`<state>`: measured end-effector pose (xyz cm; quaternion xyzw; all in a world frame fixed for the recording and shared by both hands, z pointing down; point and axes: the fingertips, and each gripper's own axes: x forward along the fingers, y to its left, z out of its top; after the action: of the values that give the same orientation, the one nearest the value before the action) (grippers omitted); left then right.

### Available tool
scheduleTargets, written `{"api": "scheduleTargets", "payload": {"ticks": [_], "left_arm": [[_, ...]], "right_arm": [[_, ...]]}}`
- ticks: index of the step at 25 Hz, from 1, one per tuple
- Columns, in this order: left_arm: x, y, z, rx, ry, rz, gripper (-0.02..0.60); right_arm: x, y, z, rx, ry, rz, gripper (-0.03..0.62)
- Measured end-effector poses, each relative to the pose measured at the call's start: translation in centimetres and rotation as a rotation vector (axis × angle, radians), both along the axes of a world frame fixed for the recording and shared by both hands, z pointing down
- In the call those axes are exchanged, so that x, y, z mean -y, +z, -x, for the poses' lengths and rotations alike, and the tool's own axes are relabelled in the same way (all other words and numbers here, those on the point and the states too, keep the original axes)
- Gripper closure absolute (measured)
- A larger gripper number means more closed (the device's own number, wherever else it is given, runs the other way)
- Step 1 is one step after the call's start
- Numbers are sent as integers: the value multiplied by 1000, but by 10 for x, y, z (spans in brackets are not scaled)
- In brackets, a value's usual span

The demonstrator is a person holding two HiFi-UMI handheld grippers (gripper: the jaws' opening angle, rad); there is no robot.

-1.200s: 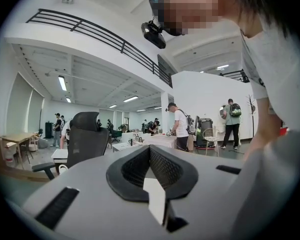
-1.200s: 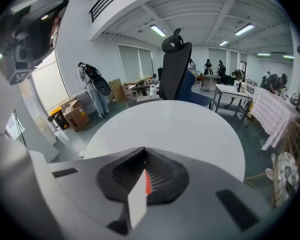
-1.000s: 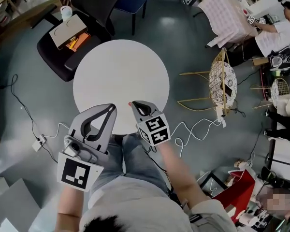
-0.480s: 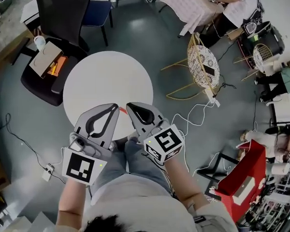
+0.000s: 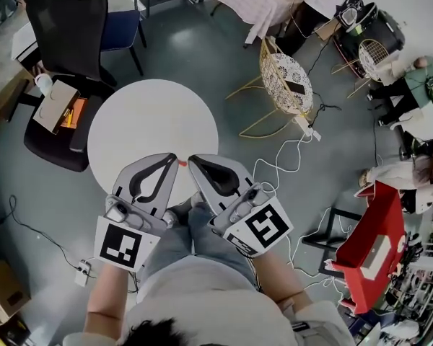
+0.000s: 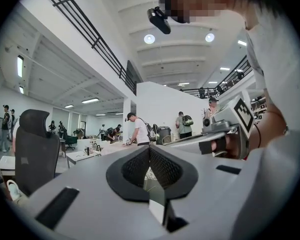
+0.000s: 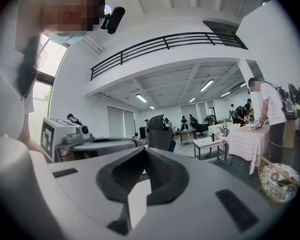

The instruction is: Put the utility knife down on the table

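Above the near side of one round white table point(image 5: 151, 121): two grippers, one knife.

Head view: the left gripper point(image 5: 175, 157) and right gripper point(image 5: 193, 159), both grey plastic wedges, sit side by side with tips nearly meeting. The utility knife point(image 5: 180, 162) shows only as a small red sliver at the left one's tips; the rest is hard to make out. Left gripper view: jaws closed, black ribbed pads point(image 6: 135, 169) pinching something thin and pale, apparently the knife. Right gripper view: jaws closed together, smooth black pads point(image 7: 121, 176), nothing held.
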<state>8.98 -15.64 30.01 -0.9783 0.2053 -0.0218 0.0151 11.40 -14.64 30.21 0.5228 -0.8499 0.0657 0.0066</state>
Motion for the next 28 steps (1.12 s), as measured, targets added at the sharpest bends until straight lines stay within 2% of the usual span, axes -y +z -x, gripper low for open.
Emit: {"api": "scheduleTargets", "payload": {"ticks": [12,28], "left_arm": [[-18,-2,9,3,16,-8,572],[-11,-6,26,-21,-32,-5,572]], "right_arm": [[-17,-16,13,6,7,-53,588],[-12,-20,29,-4,-32,-66,588]]}}
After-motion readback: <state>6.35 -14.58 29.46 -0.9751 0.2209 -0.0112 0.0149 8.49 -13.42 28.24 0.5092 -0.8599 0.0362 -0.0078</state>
